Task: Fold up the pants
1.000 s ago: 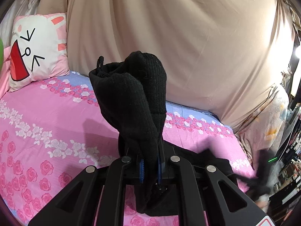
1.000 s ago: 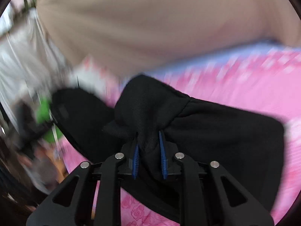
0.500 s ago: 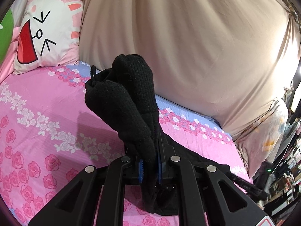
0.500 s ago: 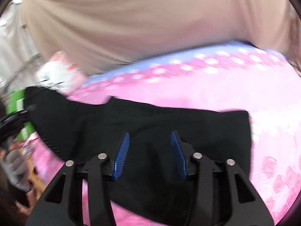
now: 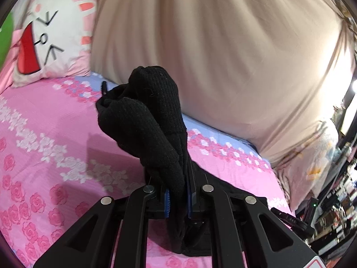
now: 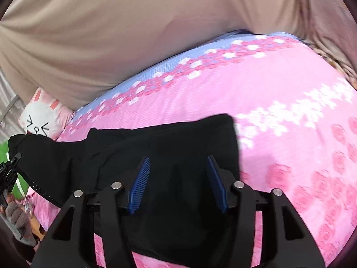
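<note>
Change: my right gripper (image 6: 177, 184), shut on the pants (image 6: 160, 147) a second ago, now spread, cloth dropped on bed (image 6: 290, 116).
Left gripper (image 5: 178, 197): still pinching bunched waistband; fold half laid.

pants (image 5: 154, 120): one, black
grippers: two, left (image 5: 178, 203) and right (image 6: 177, 183)
blue pads: two on each gripper, four in all (image 6: 139, 184)
rabbit pillow (image 5: 53, 38): one, at the bed's far left corner
bed (image 5: 44, 156): one, under a pink rose sheet
beige drape (image 5: 223, 55): one, along the bed's far edge
green things (image 5: 4, 33): one, only partly seen
</note>
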`<state>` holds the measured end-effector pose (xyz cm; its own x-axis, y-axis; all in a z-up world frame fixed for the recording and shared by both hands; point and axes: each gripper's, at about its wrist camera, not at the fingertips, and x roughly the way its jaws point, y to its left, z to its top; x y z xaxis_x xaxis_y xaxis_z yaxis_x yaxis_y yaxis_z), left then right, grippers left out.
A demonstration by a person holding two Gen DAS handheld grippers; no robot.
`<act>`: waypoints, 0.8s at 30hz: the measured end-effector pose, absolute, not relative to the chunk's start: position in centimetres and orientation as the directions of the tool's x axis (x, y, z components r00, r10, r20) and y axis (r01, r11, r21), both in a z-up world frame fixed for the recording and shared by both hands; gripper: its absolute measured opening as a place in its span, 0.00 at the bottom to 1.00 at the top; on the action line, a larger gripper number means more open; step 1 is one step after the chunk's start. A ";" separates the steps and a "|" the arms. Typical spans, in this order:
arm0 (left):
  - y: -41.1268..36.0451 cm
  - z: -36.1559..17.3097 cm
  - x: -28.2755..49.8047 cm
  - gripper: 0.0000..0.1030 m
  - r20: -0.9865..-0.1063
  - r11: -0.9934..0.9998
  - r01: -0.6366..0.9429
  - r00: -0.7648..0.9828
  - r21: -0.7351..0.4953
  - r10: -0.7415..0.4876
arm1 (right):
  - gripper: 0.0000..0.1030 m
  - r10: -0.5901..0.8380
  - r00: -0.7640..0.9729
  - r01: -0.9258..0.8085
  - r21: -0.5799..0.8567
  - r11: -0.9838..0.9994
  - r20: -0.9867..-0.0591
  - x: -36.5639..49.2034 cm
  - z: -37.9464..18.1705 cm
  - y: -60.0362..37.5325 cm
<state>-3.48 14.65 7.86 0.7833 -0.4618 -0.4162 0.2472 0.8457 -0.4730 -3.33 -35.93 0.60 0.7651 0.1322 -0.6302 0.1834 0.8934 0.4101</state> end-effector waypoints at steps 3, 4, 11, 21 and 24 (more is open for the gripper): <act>12.2 9.9 -4.0 0.08 -0.396 0.851 0.309 0.782 -0.424 -0.481 | 0.51 0.190 0.780 0.138 0.460 0.877 -0.597 -3.6 0.8 -35.8; 11.4 10.6 -4.1 0.08 -0.391 0.852 0.323 0.782 -0.411 -0.485 | 0.50 0.224 0.780 0.097 0.466 0.879 -0.584 -3.1 1.1 -35.0; 9.7 12.3 -3.6 0.08 -0.369 0.841 0.328 0.786 -0.431 -0.496 | 0.23 0.442 0.633 -0.212 0.407 0.889 -0.636 5.3 1.6 -20.7; 21.0 4.1 -2.6 0.08 -0.465 0.787 0.011 0.802 -0.616 -0.376 | 0.24 0.327 0.538 -0.228 0.239 0.944 -0.777 13.1 -3.0 -11.2; 23.2 0.2 -2.4 0.08 -0.539 0.772 -0.076 0.758 -0.632 -0.366 | 0.23 0.370 0.549 -0.227 0.293 0.929 -0.749 12.5 -2.3 -11.9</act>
